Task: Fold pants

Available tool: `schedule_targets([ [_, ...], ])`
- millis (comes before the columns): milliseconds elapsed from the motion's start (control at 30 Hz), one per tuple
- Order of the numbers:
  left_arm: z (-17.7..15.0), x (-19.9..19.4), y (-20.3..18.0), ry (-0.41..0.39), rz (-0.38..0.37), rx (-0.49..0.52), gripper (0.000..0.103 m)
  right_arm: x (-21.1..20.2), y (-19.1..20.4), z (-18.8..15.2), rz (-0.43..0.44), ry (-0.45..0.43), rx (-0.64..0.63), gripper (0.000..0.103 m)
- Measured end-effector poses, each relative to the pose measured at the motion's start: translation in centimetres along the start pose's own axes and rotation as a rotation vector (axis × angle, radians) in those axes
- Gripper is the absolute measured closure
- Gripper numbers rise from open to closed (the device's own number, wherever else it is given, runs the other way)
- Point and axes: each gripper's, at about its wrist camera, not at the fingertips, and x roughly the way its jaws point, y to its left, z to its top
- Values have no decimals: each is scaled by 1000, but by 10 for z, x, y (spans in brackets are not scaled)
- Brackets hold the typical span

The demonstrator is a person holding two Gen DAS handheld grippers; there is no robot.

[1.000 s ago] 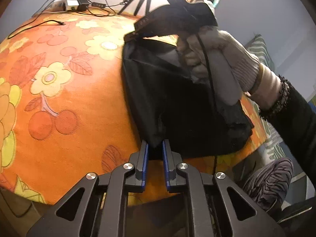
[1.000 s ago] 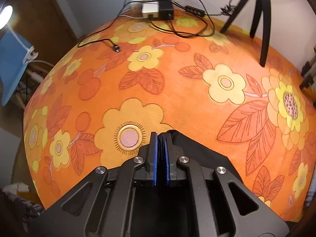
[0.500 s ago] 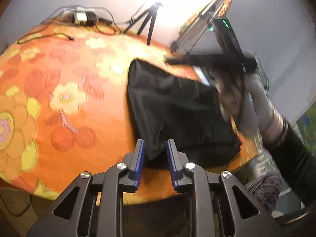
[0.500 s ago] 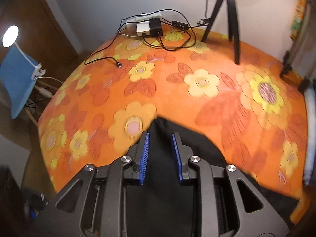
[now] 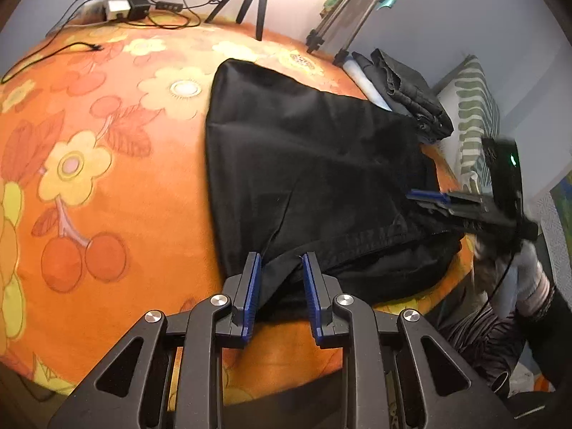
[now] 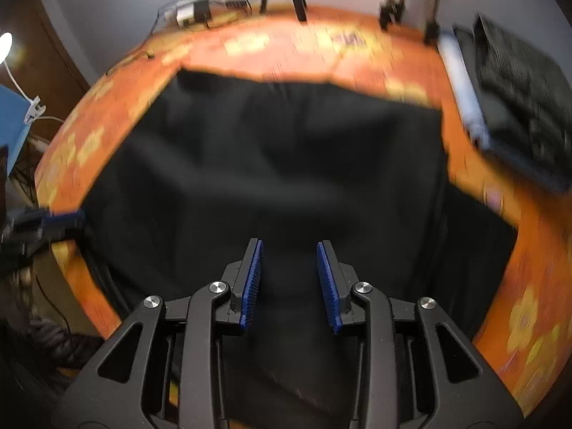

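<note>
Both jaws released; black pants (image 5: 314, 164) folded flat on tablecloth (image 5: 107, 186).

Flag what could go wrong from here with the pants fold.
1. The near edge of the pants hangs over the table edge, so the fold may slide off.
2. The left claw is open with a fabric corner between its blue pads; pulling back could snag it and undo the fold.
3. The right claw view is blurred, so it seems to be moving fast and may brush the cloth.
</note>
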Motion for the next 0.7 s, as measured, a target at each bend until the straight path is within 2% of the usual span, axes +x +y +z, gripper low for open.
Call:
schedule_targets([
  [100, -7, -5, 0, -6, 15, 15, 81, -16, -5, -20, 50, -1, -10, 69],
  [200, -10, -14, 1, -27, 24, 8, 81, -43, -22, -34, 84, -56, 53, 69],
  [233, -9, -16, 2, -37, 24, -1, 78, -53, -33, -36, 97, -88, 99, 69],
  [267, -8, -20, 5, -49, 18, -16, 71, -58, -42, -38, 106, -107, 129, 64],
  [333, -4, -22, 8, -65, 21, -40, 65, -66, -61, -42, 120, -138, 200, 57],
  [500, 0, -26, 11, -79, -6, -79, 65, -53, -98, -48, 211, -121, 343, 56],
  [700, 3, -23, -6, -73, -22, -35, 65, -42, -102, -45, 233, -108, 354, 56],
])
